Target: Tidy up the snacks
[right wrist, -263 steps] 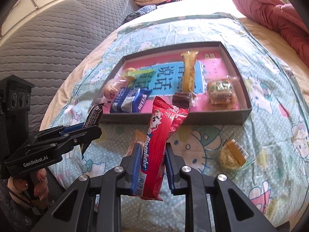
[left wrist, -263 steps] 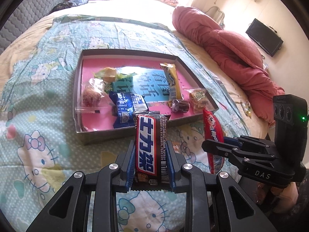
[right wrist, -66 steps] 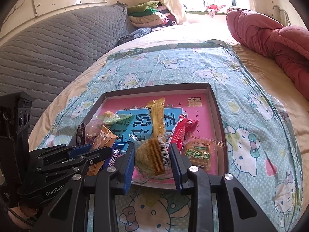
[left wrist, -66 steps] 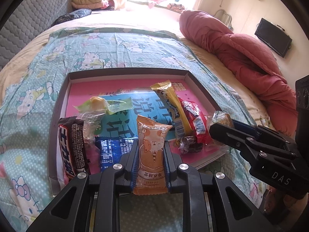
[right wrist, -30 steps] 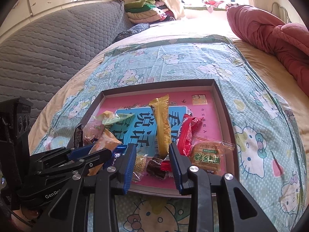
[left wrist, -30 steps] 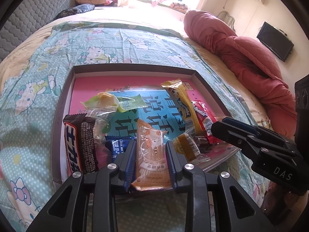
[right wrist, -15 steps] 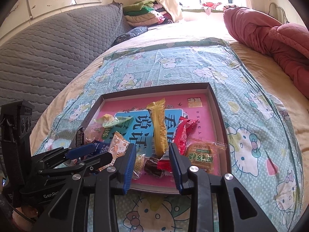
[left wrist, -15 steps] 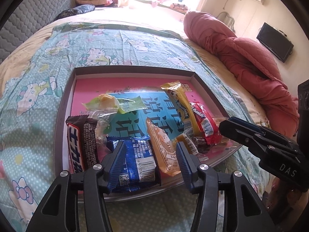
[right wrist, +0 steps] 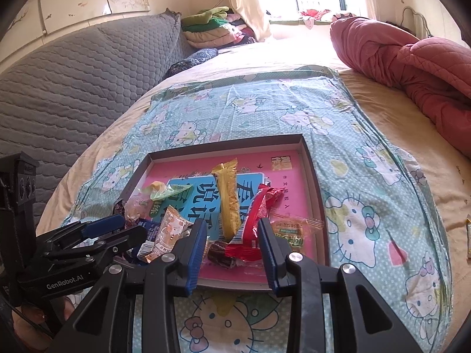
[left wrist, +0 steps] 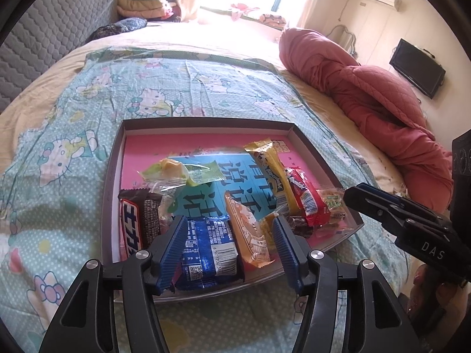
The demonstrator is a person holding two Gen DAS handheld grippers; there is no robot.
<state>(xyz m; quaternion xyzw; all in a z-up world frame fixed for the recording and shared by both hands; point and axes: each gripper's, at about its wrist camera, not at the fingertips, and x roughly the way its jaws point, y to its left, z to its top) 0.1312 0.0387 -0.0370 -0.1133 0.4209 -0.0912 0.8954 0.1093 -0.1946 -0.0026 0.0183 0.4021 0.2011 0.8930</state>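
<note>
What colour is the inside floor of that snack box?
Pink, with a blue panel, on the snack box; the right wrist view shows it best.

A wide bed [right wrist: 382, 123] in cream sheeting carries a pale blue cartoon-cat cloth [right wrist: 265, 103] spread flat across its middle. Directly on that cloth sits a shallow grey-walled box [left wrist: 113, 176] with a pink and blue printed floor, its near edge toward the cameras. A bunched-up pink quilt [left wrist: 368, 94] lies along the right side of the bed, just beside the cloth's edge. Folded clothes [right wrist: 212, 26] are stacked at the far end near the window, with a dark bundle [right wrist: 194, 58] beside them. One small wrapped snack [right wrist: 468, 236] rests on the bare sheet at far right, well apart from the box.
</note>
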